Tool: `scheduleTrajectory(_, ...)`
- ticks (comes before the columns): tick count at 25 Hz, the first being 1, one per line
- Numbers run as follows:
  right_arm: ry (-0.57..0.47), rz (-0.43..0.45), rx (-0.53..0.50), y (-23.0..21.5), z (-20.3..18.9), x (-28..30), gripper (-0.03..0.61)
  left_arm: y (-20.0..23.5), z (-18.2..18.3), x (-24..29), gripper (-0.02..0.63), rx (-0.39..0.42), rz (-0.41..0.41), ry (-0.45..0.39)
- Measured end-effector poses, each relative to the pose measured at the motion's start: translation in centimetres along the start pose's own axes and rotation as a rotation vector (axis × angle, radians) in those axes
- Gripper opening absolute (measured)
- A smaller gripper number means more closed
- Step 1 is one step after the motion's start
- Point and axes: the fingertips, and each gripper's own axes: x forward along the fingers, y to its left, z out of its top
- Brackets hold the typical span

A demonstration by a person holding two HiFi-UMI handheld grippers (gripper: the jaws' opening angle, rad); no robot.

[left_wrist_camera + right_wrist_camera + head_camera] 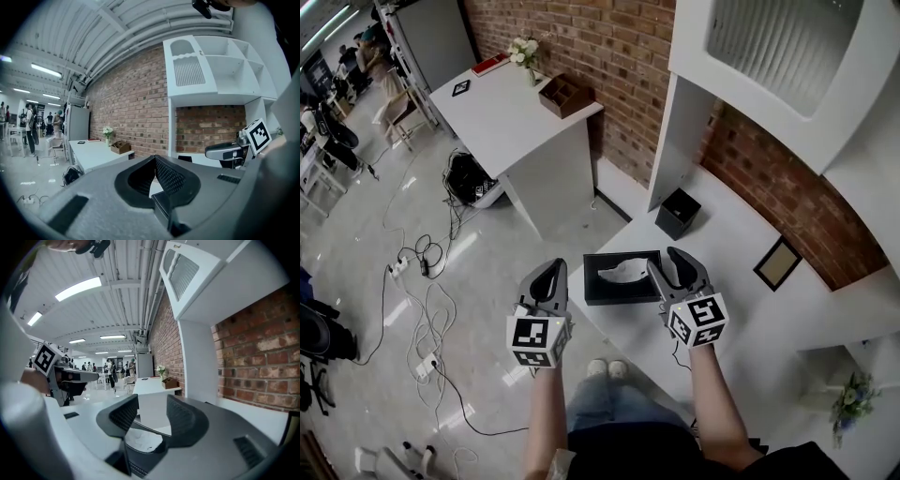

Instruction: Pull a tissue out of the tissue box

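Observation:
A black tissue box (602,288) lies on the white counter (727,239) near its front edge, with white tissue (624,272) showing in its slot. My right gripper (667,266) hovers over the box's right end, open, with nothing between its jaws. In the right gripper view that gripper (152,412) looks down past its jaws at the tissue (142,440) and the box's rim (140,468). My left gripper (550,275) hangs just left of the box, off the counter's edge, over the floor. Its jaws (154,161) meet at the tips, shut on nothing.
A small black bin (678,212) and a picture frame (777,263) stand on the counter farther back. White shelving rises above it. A white table (502,117) with flowers (523,52) and a wooden box (565,95) stands to the left. Cables (422,272) cross the floor.

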Motion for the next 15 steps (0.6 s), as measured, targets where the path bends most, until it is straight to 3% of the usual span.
scheduleTrajectory(5,0.087,0.123,-0.155,1.5,0.3,2.7,0.189,0.6,-0.6,1.1,0.009,-0.026,-0.032,0.008)
scheduleTrajectory(15,0.51,0.587,-0.681,4.1,-3.2,6.5,0.187,2.2,-0.9,2.0,0.009,-0.075,-0.039,-0.01)
